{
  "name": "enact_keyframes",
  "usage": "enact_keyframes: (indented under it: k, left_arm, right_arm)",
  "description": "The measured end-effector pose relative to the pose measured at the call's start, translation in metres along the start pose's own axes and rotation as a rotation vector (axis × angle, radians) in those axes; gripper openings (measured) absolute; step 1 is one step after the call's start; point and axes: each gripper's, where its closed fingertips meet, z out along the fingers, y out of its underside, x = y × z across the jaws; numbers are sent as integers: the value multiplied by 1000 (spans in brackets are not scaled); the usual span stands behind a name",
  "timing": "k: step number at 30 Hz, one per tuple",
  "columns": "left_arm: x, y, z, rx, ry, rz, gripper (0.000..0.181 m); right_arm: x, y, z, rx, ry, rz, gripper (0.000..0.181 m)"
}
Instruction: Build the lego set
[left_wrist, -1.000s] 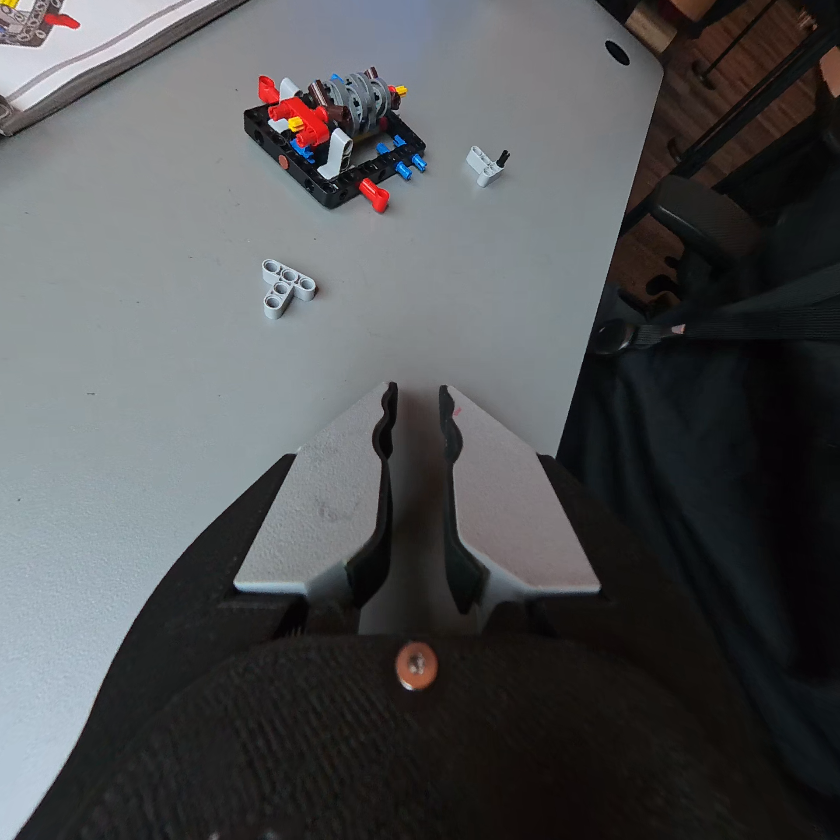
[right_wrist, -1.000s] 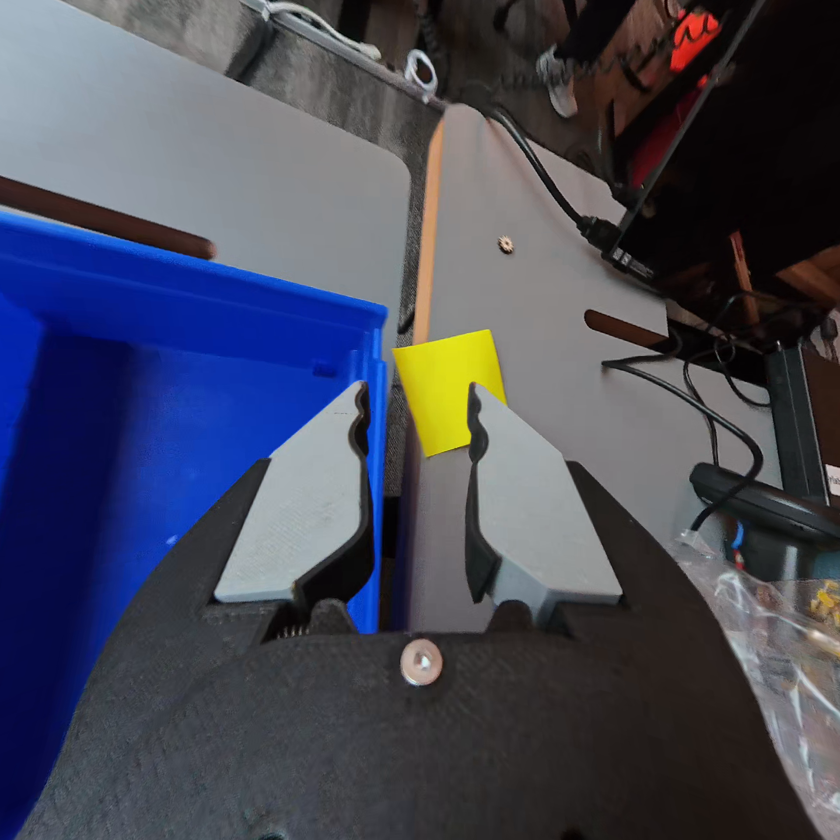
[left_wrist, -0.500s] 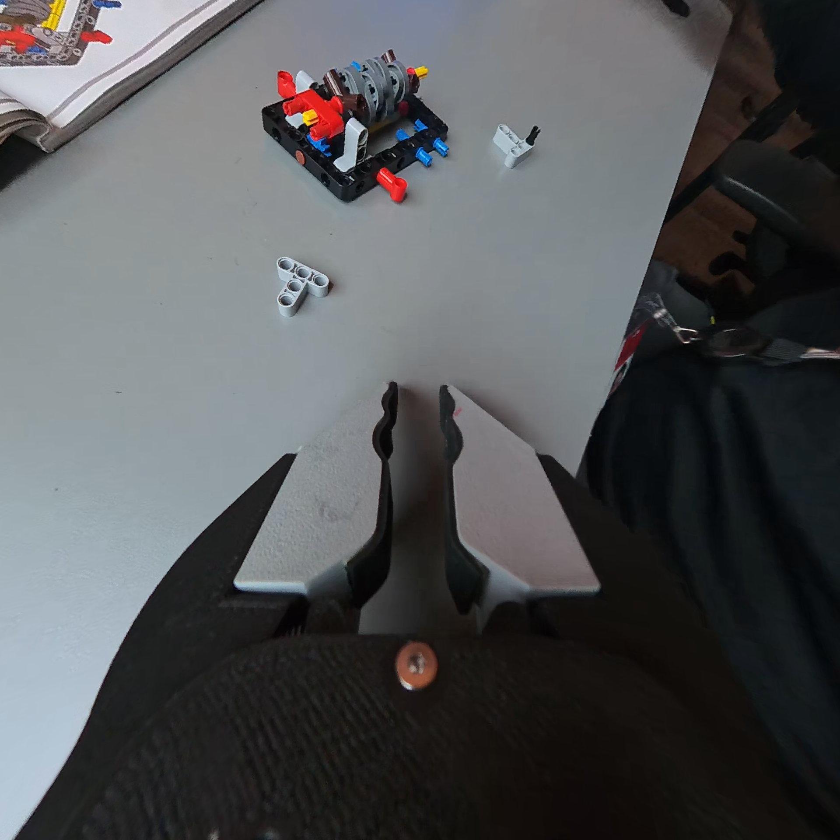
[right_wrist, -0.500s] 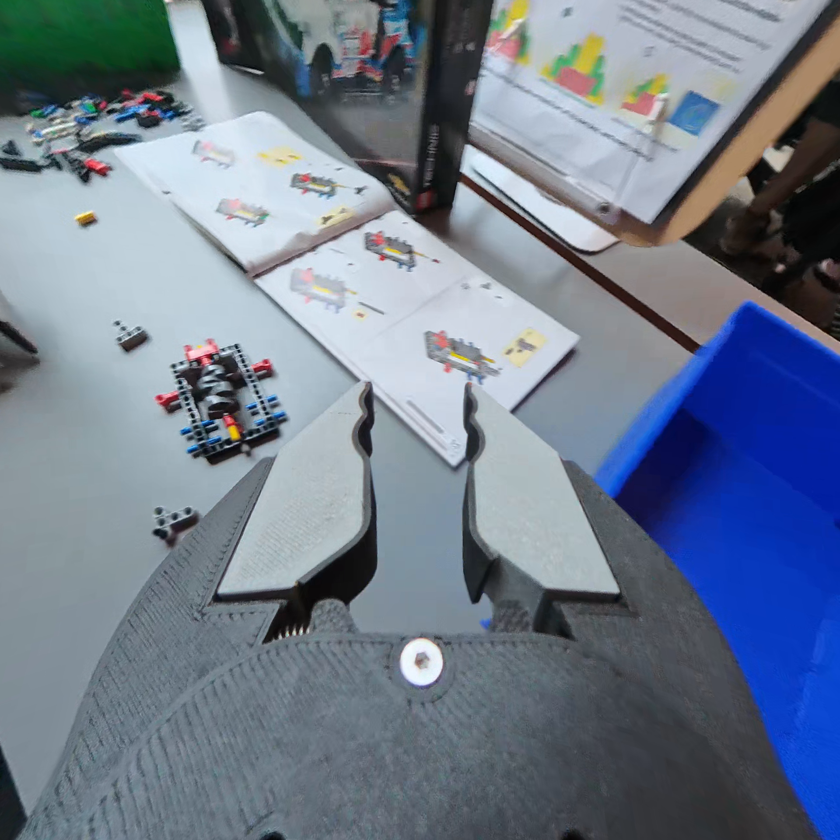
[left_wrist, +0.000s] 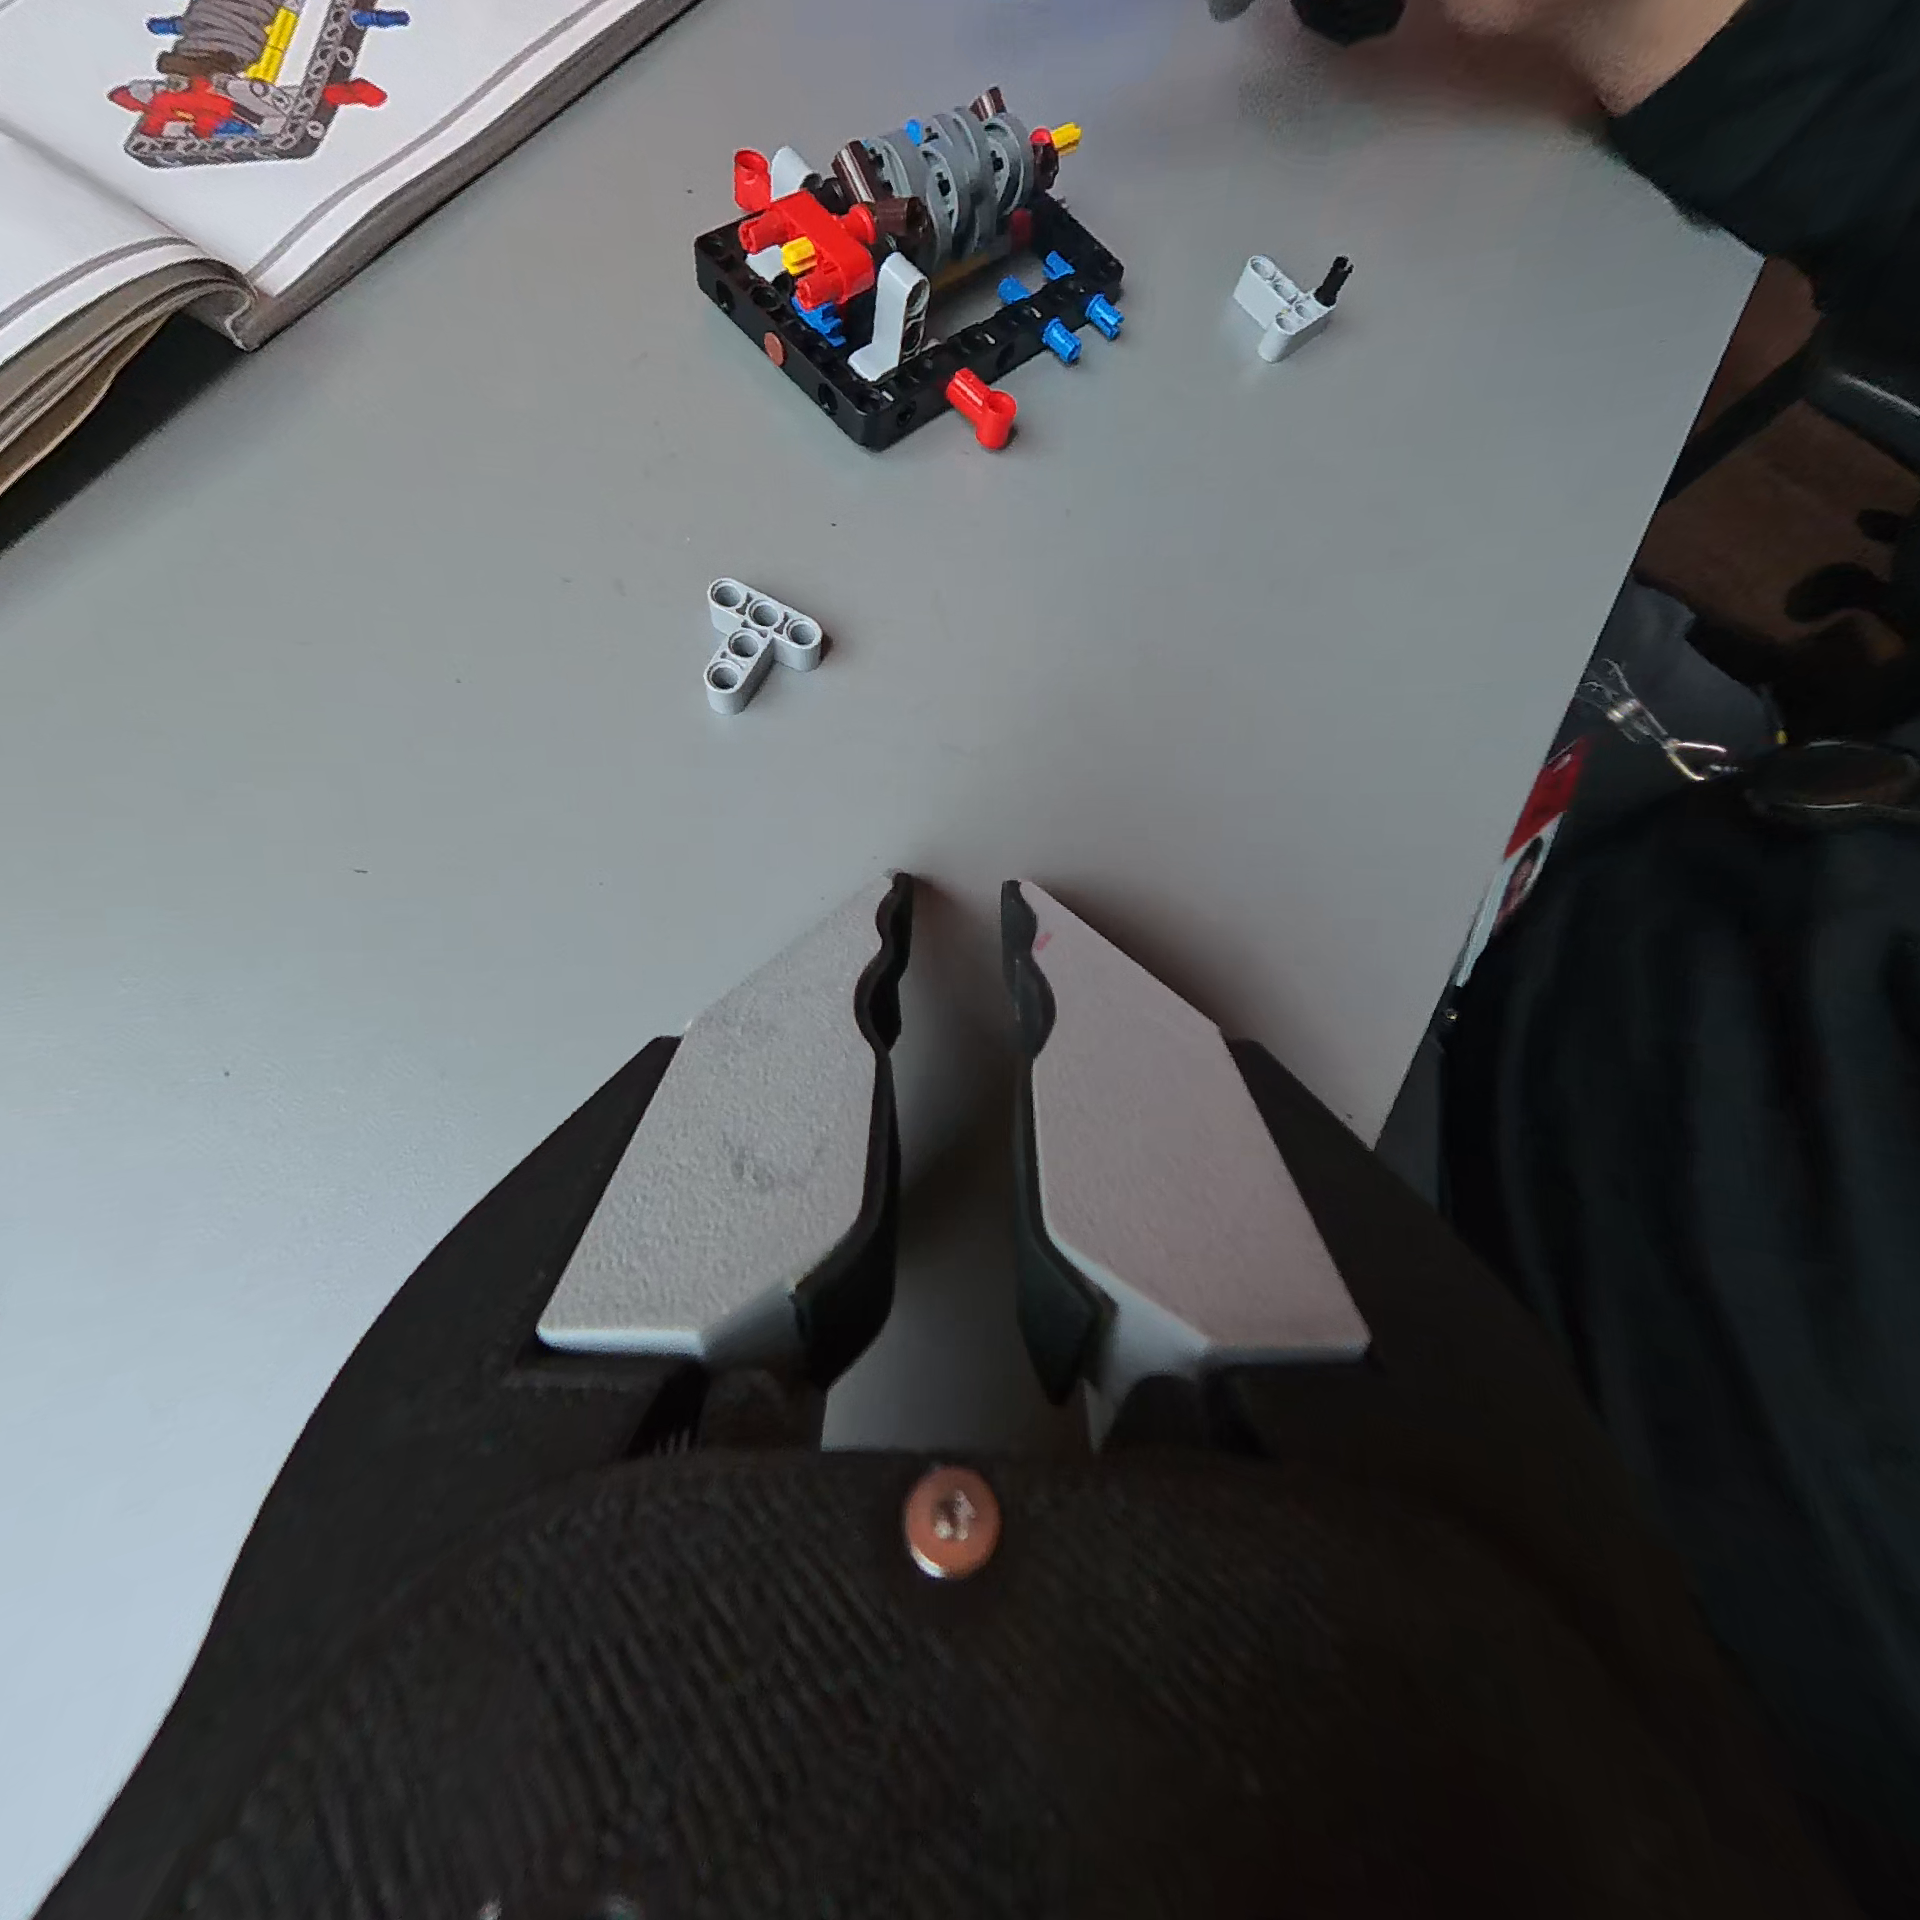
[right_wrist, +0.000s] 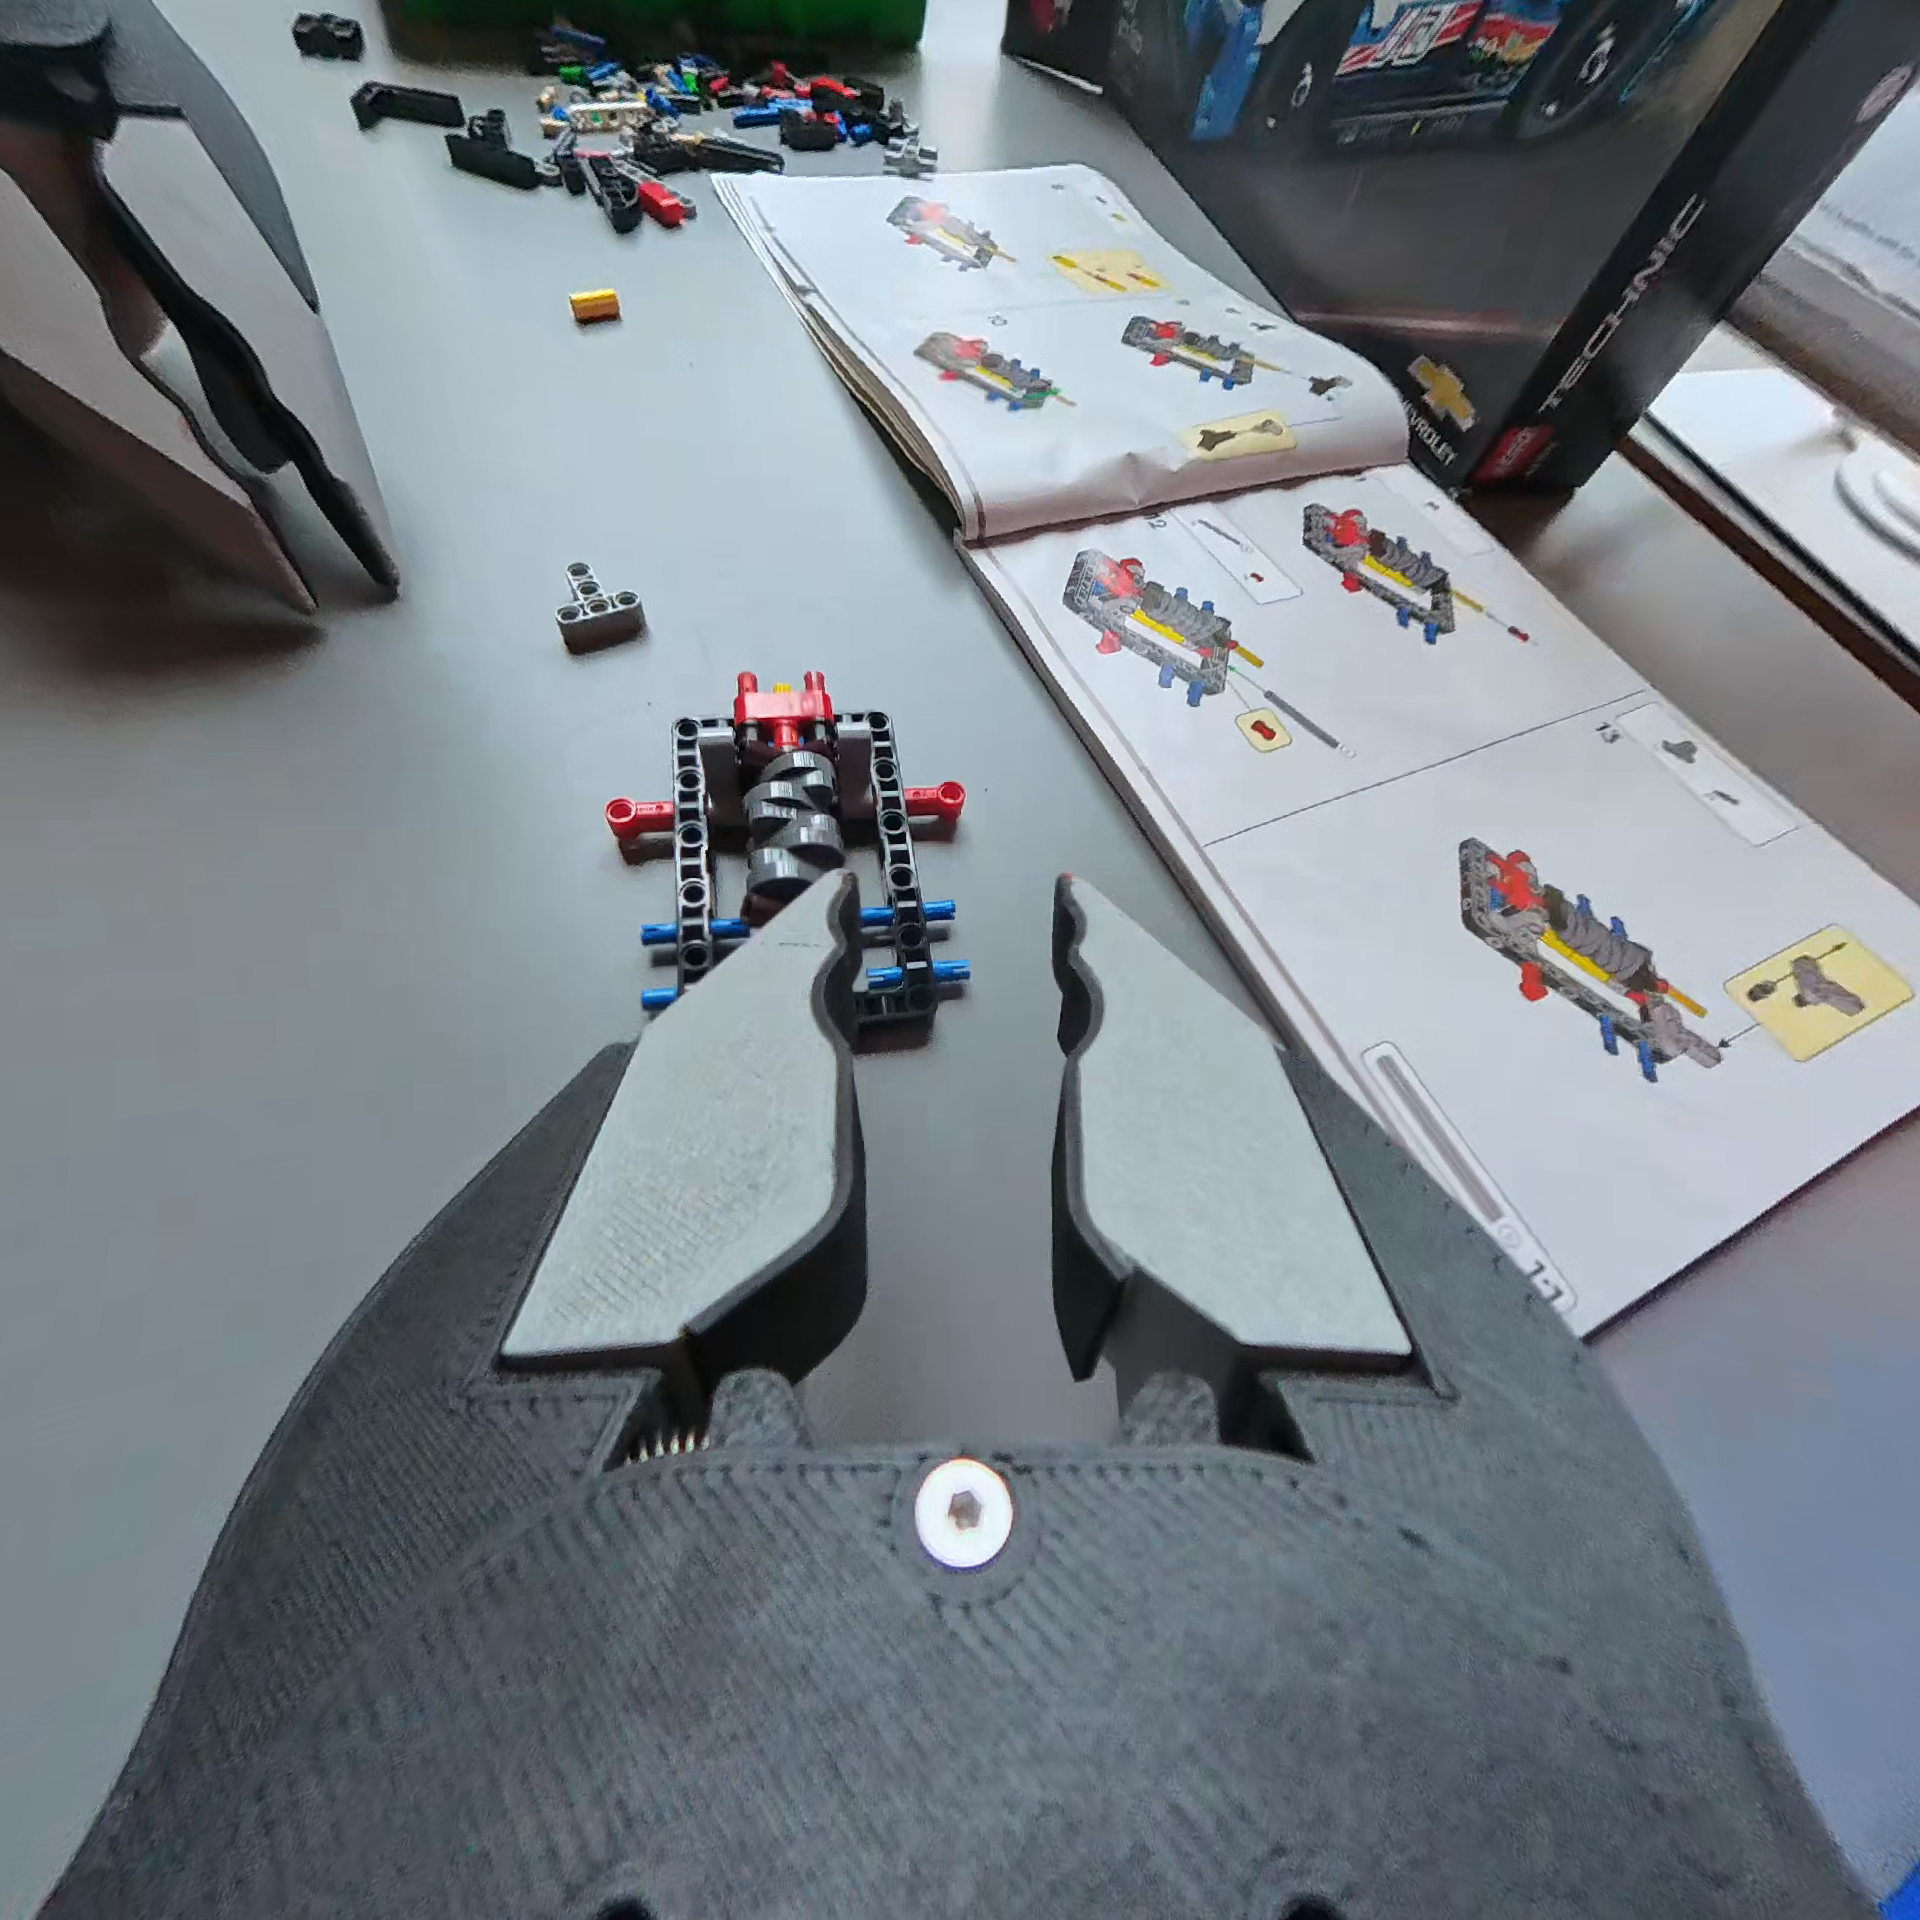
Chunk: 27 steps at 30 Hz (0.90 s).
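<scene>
Grey table (left_wrist: 312, 831) carries my half-built black frame (right_wrist: 795, 831) just ahead of the right gripper (right_wrist: 951, 894); both grippers gape empty, the left gripper (left_wrist: 951, 894) well back. Reaching in carelessly, I could knock off its blue pins (right_wrist: 914, 940).

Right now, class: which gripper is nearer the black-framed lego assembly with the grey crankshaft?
Right gripper: it hovers just short of the assembly. The left gripper sits beyond the grey T-shaped piece.

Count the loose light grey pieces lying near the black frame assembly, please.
2: a T-shaped piece nearer the left gripper, and an L-shaped piece right of the frame assembly.
</scene>
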Motion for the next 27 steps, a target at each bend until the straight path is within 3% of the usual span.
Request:
enact_keyframes:
  k: [11,18,27]
  left_arm:
    - [-5,-8,-3,44,-11,-27,17]
    - [-32,-22,-7,45,-60,-20,20]
    - [-46,-35,14,14,-31,70,21]
  right_arm:
    - [3,0,-1,15,-30,39,33]
    - [0,-8,-3,47,-35,20,33]
    - [8,-14,-8,99,6,8,36]
